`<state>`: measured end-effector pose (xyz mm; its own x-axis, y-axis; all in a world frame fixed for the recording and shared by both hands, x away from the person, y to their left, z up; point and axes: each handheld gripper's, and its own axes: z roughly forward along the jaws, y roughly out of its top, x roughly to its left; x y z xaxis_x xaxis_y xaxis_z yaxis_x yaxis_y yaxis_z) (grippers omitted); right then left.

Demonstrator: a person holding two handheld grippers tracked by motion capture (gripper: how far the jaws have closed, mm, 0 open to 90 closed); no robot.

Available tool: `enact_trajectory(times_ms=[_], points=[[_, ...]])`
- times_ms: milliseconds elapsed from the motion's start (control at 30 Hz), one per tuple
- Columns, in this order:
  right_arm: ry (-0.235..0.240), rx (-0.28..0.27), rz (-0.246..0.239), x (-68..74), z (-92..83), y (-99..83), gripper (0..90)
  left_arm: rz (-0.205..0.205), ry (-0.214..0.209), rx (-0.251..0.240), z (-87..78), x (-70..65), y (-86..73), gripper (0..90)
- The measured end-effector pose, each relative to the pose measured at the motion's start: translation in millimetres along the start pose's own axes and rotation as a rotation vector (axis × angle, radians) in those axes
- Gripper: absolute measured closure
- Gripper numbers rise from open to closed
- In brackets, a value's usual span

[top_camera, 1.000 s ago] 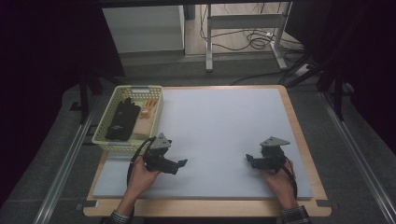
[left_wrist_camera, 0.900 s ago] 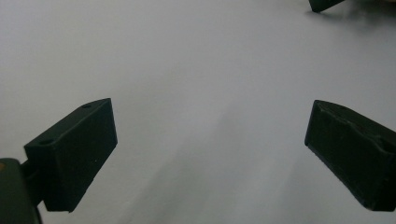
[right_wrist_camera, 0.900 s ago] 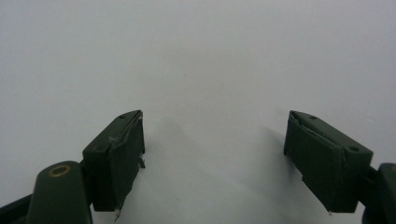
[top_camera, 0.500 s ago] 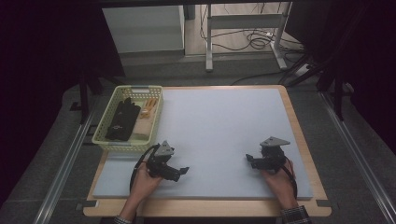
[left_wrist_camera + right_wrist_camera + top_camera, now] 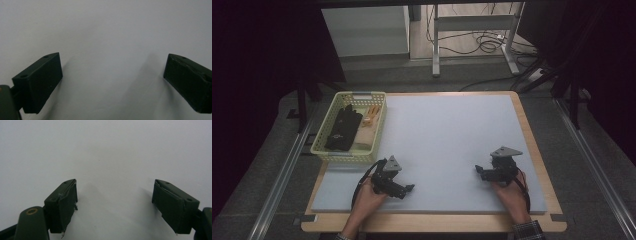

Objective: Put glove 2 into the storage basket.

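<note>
A person sits at the near edge of a wooden table [image 5: 532, 150] covered by a pale grey mat [image 5: 447, 140], holding a two-jaw tool in each hand. The left gripper [image 5: 404, 189] rests low on the mat near the table's near left corner, its jaws spread wide with nothing between them; the left gripper view confirms this, with the left gripper [image 5: 112, 75] showing two black blocks far apart over bare mat. The right gripper [image 5: 479, 171] sits near the near right corner, likewise gaping and empty, and the right gripper [image 5: 113, 202] shows the same wide gap in its own view. Nearest the left tool, at the table's left edge, stands a yellow-green plastic basket [image 5: 328, 150] with a slotted wall. Inside it lies a black glove [image 5: 343, 127], soft and crumpled, along the basket's left side, and beside it, toward the far right corner of the basket, something small and orange [image 5: 371, 115], too small to identify. My guess is that the next step is reaching into the basket. To do it well, the left tool should rise over the near rim rather than push against it, come down with jaws open, and pinch a raised fold of the glove, since limp fabric slips from a shallow grip.
</note>
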<state>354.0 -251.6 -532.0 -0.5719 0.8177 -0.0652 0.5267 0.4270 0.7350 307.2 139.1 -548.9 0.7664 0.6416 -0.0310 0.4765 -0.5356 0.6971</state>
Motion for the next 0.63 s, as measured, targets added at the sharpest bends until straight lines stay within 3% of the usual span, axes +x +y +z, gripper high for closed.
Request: enact_trajectory(times_ms=[633], points=[[0.006, 0.002, 0.003, -0.5, 0.2, -0.1, 19.9, -0.003, 0.003, -0.005, 0.3, -0.3, -0.8, 1.7]])
